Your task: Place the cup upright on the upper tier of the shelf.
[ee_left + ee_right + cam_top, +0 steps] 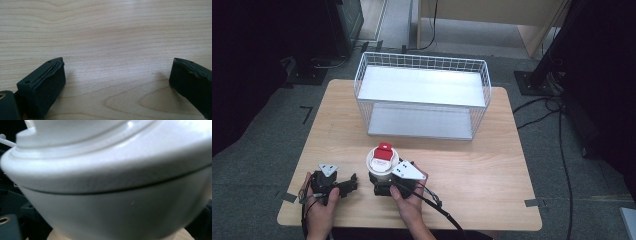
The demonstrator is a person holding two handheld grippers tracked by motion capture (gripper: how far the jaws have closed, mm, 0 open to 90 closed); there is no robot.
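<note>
On the wooden counter (472,165), the right tongs (381,181) grip a white lidded container (382,161) with a red label on its lid, near the front edge and in front of the white wire basket (422,95). The left tongs (349,184) rest on the counter to its left, jaws spread wide over bare wood.

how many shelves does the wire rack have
2: the wire rack has an upper shelf and a lower shelf, sitting on the table at its far edge.
</note>
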